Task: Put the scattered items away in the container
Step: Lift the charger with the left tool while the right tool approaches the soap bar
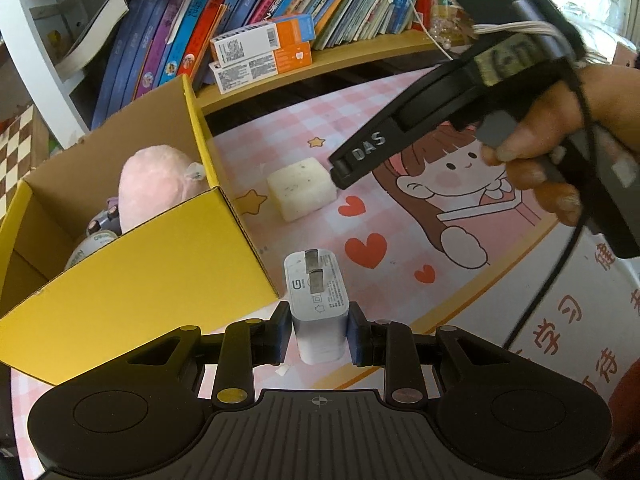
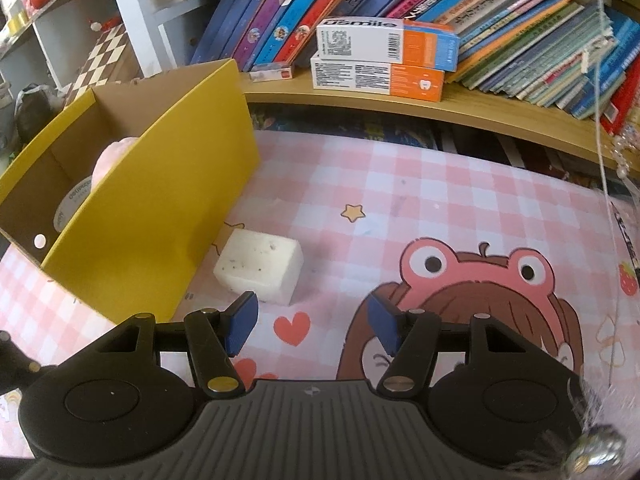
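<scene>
My left gripper (image 1: 319,334) is shut on a white plug charger (image 1: 318,300), prongs up, just right of the yellow cardboard box (image 1: 160,264). The box holds a pink plush (image 1: 156,184), a tape roll (image 1: 94,242) and a small dark item. A white speckled block (image 1: 302,188) lies on the pink checked mat beside the box. My right gripper (image 2: 312,324) is open and empty, hovering just in front of the block (image 2: 260,266). The box (image 2: 152,216) is to its left. The right gripper's body (image 1: 440,120) shows above the block in the left wrist view.
A wooden shelf (image 2: 440,108) with leaning books and two orange-white toothpaste boxes (image 2: 380,60) runs along the back. The mat (image 2: 400,200) has a cartoon girl print. A thin cord (image 2: 604,140) hangs at the right.
</scene>
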Available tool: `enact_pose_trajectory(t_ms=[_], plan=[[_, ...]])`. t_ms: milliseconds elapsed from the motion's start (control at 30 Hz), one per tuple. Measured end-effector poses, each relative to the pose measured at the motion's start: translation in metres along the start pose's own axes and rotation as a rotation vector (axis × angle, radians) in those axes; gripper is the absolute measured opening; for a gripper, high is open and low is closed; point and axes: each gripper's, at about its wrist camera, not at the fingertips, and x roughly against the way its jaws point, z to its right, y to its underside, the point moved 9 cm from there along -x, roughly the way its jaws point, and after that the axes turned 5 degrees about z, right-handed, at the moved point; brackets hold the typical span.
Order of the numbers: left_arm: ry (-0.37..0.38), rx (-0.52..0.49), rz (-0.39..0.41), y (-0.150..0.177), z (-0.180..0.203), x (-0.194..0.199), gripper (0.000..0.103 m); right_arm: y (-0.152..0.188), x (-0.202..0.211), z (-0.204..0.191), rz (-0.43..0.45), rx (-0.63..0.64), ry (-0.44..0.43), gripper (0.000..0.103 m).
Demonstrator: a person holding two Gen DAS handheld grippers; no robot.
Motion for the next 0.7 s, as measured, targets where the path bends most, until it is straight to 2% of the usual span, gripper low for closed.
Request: enact_pose_trajectory(t_ms=[300, 433, 700], plan=[[-0.006, 0.015, -0.005, 0.002, -0.004, -0.001, 0.027, -0.009, -0.026, -0.019, -0.015, 0.070, -0.056, 0.060], [-0.007, 0.019, -0.003, 0.001, -0.004, -0.002, 0.027, -0.010, -0.036, -0.028, -0.026, 0.091, -0.077, 0.065], [-0.002, 0.029, -0.006, 0.002, -0.006, -0.004, 0.027, -0.011, -0.047, -0.040, -0.043, 0.099, -0.126, 0.065]])
